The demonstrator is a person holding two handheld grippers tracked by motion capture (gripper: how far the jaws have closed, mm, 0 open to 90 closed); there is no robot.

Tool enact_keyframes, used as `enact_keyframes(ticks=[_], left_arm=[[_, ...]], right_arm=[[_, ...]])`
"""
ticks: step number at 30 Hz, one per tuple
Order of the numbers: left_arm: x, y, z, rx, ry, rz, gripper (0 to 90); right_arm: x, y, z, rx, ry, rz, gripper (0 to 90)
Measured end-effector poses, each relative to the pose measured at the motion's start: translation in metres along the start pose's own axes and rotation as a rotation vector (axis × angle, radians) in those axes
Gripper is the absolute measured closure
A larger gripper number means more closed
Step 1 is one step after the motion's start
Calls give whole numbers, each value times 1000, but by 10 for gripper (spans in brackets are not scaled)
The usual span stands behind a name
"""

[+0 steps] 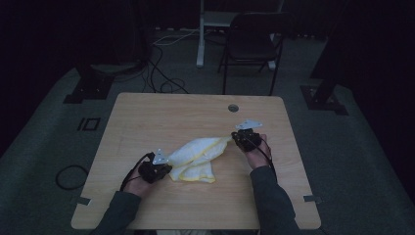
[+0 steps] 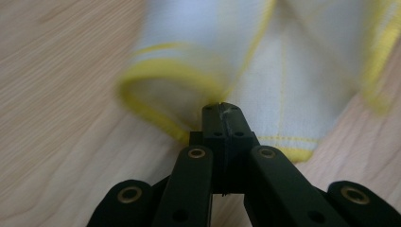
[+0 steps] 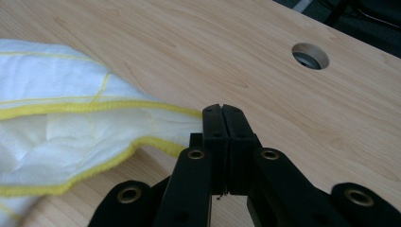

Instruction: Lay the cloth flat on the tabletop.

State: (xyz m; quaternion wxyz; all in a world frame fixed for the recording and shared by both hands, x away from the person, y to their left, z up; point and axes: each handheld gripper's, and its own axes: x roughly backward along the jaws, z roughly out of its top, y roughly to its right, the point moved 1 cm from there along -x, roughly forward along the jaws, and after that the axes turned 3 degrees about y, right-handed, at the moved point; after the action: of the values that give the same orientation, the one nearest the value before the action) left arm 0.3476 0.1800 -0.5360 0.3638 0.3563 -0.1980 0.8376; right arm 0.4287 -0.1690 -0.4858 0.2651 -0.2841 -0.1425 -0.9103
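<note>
A white cloth with yellow trim (image 1: 198, 157) lies crumpled in the middle of the wooden table (image 1: 147, 117). My left gripper (image 1: 168, 171) is at the cloth's near-left end, shut on its hem; in the left gripper view the closed jaws pinch the yellow edge of the cloth (image 2: 265, 90), with my left gripper (image 2: 222, 108) low over the wood. My right gripper (image 1: 237, 138) holds the far-right corner, stretched toward it. In the right gripper view my right gripper (image 3: 222, 109) is shut on the corner of the cloth (image 3: 71, 127).
A round cable hole (image 1: 233, 107) sits near the table's far edge, seen close by as the hole (image 3: 310, 55). Beyond the table stand a black folding chair (image 1: 252, 41) and a white post (image 1: 200, 34). Cables (image 1: 161, 78) lie on the grey floor.
</note>
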Motion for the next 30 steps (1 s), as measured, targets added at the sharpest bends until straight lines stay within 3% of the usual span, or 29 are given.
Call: enact_keyframes(ticks=[8, 13, 16, 20, 23, 30], left_arm=[[2, -12, -2, 16, -11, 28, 900], [0, -19, 1, 8, -26, 71, 900], [0, -19, 3, 26, -23, 100, 900], [2, -17, 2, 33, -9, 80, 861], [5, -9, 2, 25, 13, 59, 840], [8, 1, 3, 11, 36, 40, 818]], right_arm=[[2, 8, -4, -8, -11, -13, 897], [1, 11, -6, -12, -20, -21, 897], [-1, 13, -7, -19, -29, -32, 897], [-2, 13, -9, -17, -45, -29, 892], [-3, 11, -12, -14, -53, -38, 835], [4, 6, -13, -10, -36, -37, 773]])
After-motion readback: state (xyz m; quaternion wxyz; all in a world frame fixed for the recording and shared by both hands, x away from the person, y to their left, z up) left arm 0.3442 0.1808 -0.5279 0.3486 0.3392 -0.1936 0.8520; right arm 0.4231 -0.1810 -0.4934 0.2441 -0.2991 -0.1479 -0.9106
